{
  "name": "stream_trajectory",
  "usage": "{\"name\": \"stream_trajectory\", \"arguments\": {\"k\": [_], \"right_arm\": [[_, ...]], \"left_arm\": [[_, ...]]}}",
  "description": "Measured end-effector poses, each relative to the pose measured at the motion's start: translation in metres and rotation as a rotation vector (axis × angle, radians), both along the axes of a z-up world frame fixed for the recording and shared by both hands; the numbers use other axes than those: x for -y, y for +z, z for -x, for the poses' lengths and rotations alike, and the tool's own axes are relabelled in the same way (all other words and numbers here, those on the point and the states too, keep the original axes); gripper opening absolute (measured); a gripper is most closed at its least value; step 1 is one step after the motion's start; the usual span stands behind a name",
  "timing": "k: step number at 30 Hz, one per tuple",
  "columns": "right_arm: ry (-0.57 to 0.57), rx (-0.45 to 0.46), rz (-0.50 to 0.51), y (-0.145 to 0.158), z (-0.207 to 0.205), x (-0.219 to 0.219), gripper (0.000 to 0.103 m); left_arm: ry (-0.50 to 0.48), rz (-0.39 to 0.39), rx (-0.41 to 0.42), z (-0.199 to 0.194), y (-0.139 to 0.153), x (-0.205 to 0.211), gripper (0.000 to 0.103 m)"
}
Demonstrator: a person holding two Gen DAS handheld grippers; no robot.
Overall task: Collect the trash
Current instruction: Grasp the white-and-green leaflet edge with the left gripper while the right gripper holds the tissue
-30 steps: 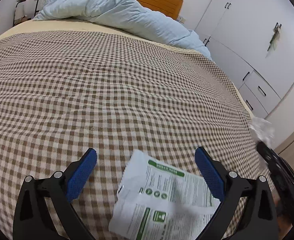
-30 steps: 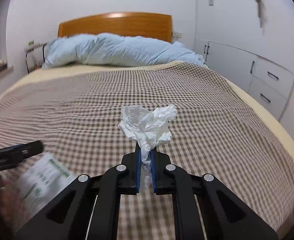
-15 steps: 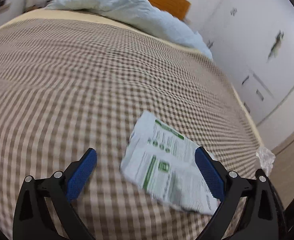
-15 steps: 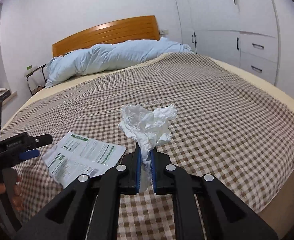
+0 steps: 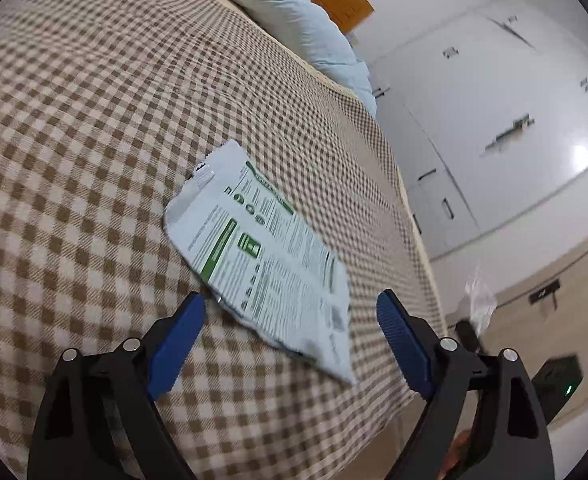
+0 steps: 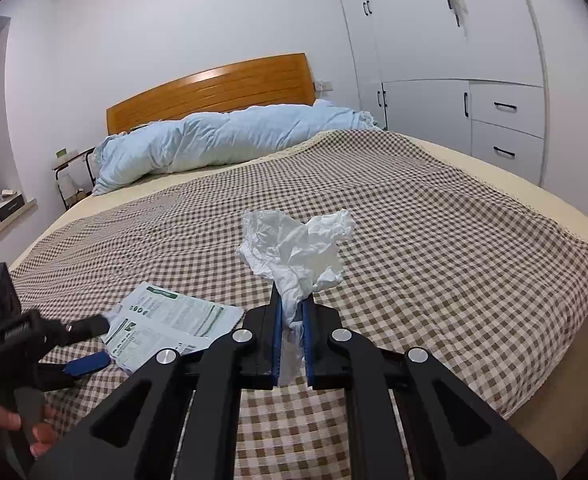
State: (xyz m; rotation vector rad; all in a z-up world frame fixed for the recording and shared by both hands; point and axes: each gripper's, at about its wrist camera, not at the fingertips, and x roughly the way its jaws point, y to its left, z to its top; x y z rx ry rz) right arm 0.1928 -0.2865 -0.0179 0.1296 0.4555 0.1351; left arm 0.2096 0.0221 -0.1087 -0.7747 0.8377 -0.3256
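Leaflet (image 5: 262,256) lies flat on the bed (image 5: 94,120) near its foot edge, long axis running away from my left tool (image 5: 290,320), near end betw. its spread jaws, which have just been closing; pads not on it yet. White, green print, creased. Right tool (image 6: 292,320) is clenched on a crumpled tissue (image 6: 294,248), farther from the leaflet.

My left gripper (image 5: 290,316) and right gripper (image 6: 292,320) are alike: matte black angular arms with triangular cut-outs, round silver screws at the joints, and ribbed blue pads (image 5: 176,346) lining the inner face of each of my fingers.
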Motion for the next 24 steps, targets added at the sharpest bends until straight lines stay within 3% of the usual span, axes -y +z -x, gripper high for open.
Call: {"name": "stream_trajectory", "arguments": {"k": [1,3,5,8,9,11,15,24], "right_arm": [[0.002,-0.001,0.004,0.000,0.000,-0.001,0.009],[0.008,-0.006,0.010,-0.002,-0.002,-0.004,0.009],[0.012,-0.008,0.013,-0.002,-0.002,-0.005,0.009],[0.012,-0.004,0.015,-0.002,-0.001,-0.004,0.009],[0.011,-0.003,0.016,-0.001,-0.001,-0.003,0.009],[0.007,-0.003,0.016,-0.001,0.000,0.000,0.009],[0.004,-0.003,0.014,0.000,0.002,0.006,0.009],[-0.004,0.018,0.019,0.005,0.013,0.015,0.009]], "left_arm": [[0.008,0.006,0.000,-0.001,-0.001,-0.002,0.076],[0.016,0.006,-0.015,-0.009,-0.005,0.004,0.053],[0.041,-0.019,-0.004,-0.012,-0.005,0.009,0.045],[0.016,0.033,0.001,-0.022,-0.012,0.019,0.025],[0.028,0.015,0.000,-0.026,-0.015,0.024,0.016],[0.047,-0.009,-0.006,-0.034,-0.017,0.029,0.008],[0.063,0.020,0.010,-0.043,-0.018,0.039,0.000],[0.026,-0.036,0.161,-0.032,0.019,0.051,0.000]]}}
